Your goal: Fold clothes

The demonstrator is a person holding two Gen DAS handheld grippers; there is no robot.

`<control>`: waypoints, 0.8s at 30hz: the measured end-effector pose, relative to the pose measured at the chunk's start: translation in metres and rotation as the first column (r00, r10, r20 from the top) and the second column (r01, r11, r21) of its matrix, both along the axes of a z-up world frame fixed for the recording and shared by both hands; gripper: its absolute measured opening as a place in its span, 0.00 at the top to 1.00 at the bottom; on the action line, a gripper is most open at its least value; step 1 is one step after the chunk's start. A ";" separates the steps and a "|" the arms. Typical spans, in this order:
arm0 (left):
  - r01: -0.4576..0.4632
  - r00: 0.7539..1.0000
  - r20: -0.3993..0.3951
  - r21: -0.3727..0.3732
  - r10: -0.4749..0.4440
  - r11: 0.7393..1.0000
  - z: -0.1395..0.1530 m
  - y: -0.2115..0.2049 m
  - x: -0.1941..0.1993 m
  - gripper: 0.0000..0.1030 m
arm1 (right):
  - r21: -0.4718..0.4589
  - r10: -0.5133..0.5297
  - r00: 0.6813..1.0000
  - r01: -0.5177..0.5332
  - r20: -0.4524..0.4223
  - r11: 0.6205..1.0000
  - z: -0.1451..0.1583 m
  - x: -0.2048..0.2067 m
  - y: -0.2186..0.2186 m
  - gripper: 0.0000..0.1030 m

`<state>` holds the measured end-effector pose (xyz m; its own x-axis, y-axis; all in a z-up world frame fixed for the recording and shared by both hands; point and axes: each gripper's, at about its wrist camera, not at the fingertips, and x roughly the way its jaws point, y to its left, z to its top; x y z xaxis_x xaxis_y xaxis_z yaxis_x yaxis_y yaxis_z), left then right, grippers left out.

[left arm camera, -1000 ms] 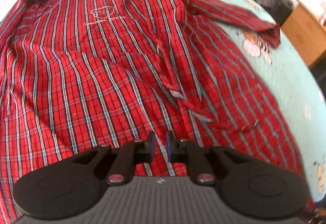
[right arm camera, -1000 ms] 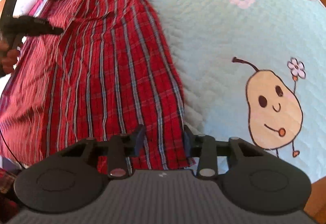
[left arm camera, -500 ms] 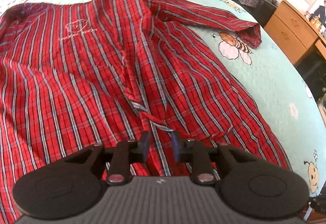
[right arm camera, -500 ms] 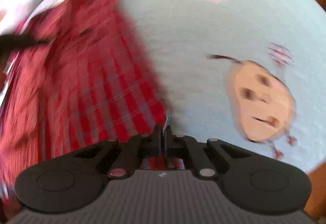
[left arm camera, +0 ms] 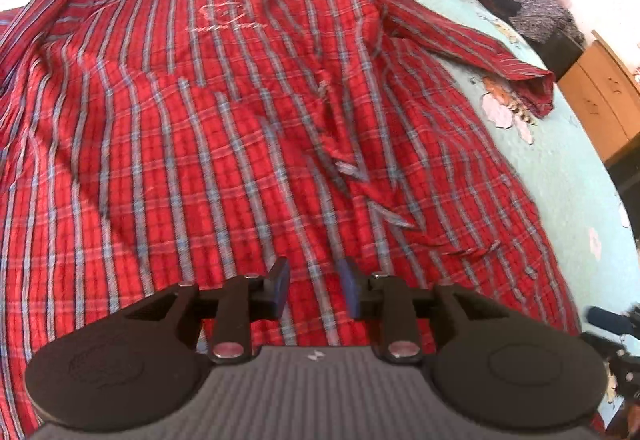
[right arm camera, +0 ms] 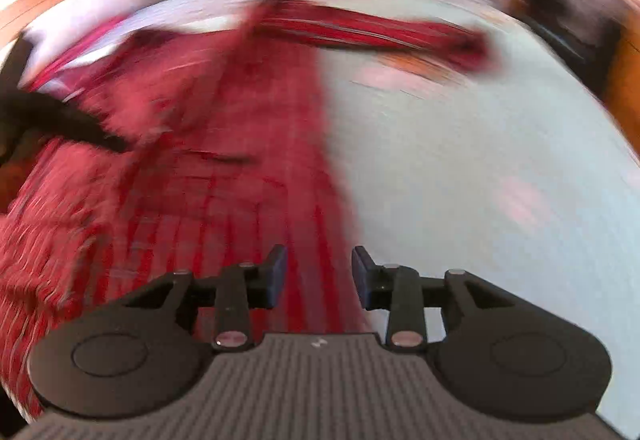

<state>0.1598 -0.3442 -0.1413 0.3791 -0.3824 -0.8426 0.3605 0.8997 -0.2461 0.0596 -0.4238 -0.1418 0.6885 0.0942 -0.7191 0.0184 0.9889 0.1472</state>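
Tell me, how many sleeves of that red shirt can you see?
2. One sleeve stretches right across the bedspread; the other sleeve lies at the far left, partly cut off by the picture's edge.

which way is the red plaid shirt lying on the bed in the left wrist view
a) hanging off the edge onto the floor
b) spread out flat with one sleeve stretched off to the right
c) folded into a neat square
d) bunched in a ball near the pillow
b: the red plaid shirt lies spread open across the bed, and its sleeve reaches out to the right, its cuff resting on the bedcover.
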 end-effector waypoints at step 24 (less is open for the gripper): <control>0.062 0.997 -0.039 -0.046 -0.064 0.997 -0.009 -0.008 -0.014 0.67 | -0.465 -0.188 0.975 0.114 -0.115 0.878 -0.050 0.011 -0.011 0.76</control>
<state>0.1460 -0.3522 -0.1504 0.3187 -0.4423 -0.8383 0.4054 0.8631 -0.3012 0.0705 -0.4348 -0.1917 0.5468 -0.3635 -0.7543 0.1582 0.9295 -0.3332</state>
